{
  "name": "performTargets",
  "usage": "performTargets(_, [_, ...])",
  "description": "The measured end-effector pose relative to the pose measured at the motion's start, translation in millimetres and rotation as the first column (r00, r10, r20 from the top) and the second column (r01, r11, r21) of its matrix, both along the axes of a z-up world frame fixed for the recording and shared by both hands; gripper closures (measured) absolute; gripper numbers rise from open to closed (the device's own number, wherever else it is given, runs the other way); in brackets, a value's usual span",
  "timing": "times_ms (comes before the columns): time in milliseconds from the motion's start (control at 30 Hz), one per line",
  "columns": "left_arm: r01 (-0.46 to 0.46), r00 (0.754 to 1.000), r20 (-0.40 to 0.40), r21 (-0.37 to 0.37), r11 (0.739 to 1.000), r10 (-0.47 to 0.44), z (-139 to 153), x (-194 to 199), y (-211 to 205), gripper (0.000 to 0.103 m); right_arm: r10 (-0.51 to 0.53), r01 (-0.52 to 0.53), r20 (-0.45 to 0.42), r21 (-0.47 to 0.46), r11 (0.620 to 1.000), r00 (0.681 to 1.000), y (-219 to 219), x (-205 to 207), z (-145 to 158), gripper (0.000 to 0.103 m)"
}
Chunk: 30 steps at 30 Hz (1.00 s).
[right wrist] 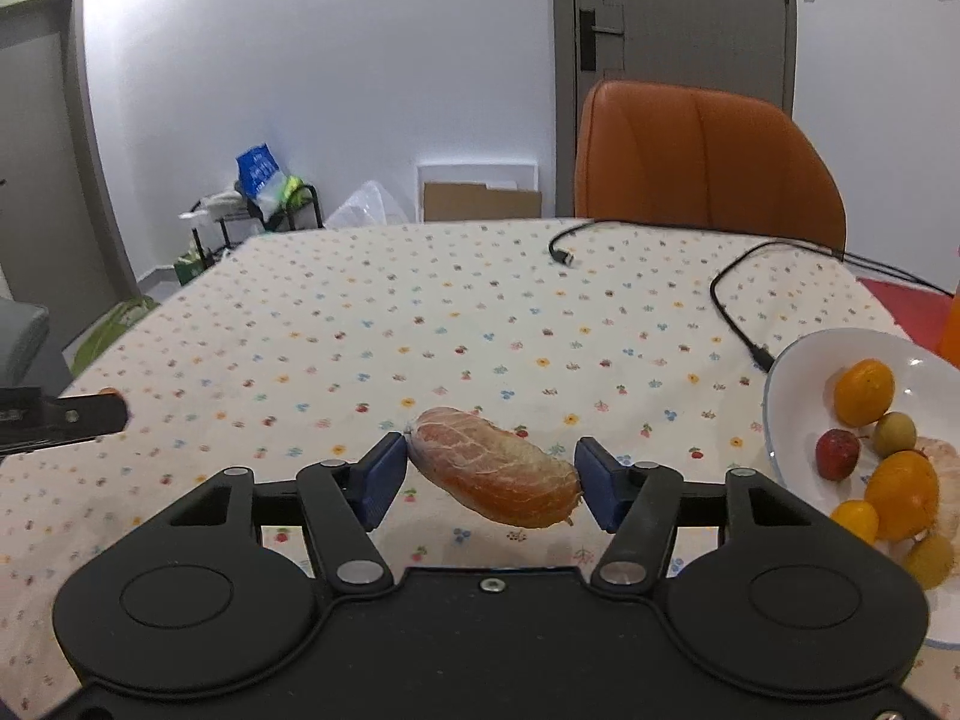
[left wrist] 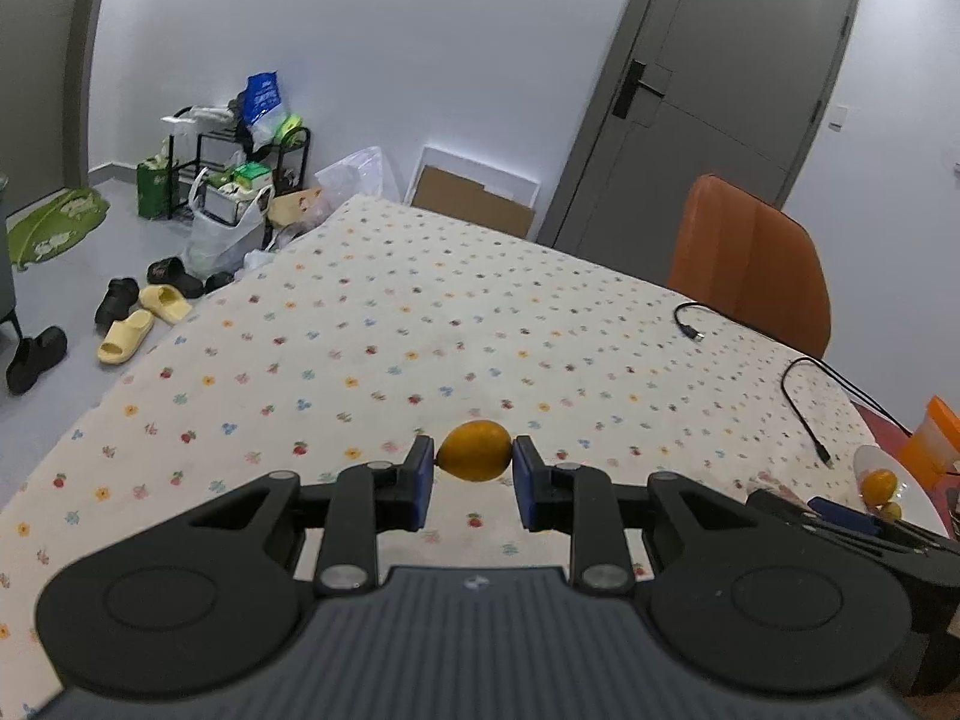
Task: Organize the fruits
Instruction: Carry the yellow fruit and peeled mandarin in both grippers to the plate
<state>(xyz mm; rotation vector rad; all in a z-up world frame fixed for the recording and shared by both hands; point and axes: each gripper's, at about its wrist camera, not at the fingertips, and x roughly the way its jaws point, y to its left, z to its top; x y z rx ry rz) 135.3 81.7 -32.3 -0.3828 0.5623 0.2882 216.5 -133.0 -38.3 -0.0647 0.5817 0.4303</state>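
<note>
My left gripper is shut on a small yellow-orange kumquat, held above the flowered tablecloth. My right gripper is shut on a peeled orange segment with white pith, lifted over the cloth. A white plate lies at the right in the right wrist view, holding several kumquats, a small red fruit and green-yellow fruits. In the left wrist view the plate shows at the far right, partly hidden behind the right gripper. The left gripper's tip shows at the left edge.
Two black USB cables lie on the table's far right. An orange chair stands behind the table, before a grey door. An orange container is beside the plate. Slippers, bags and a rack are on the floor at left.
</note>
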Motion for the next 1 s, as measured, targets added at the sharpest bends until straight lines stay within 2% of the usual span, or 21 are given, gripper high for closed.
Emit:
performTargets(333, [0.068,0.997,0.020,0.036,0.997,-0.068,14.1,7.9,-34.3,0.077,-0.001,-0.003,0.049,0.085,0.996,0.999,-28.4,-21.2,17.4,0.044])
performTargets(667, [0.133,0.990,0.035,0.057,0.990,-0.135,22.8,15.7,-74.7,0.077,-0.041,0.032,0.089,0.109,0.994,0.995,-66.1,-34.4,23.7,0.044])
performTargets(1000, [0.216,0.974,0.046,0.077,0.973,-0.220,27.0,28.2,-119.6,0.077,-0.127,0.112,0.117,0.127,0.986,0.985,-111.9,-37.2,29.4,0.044])
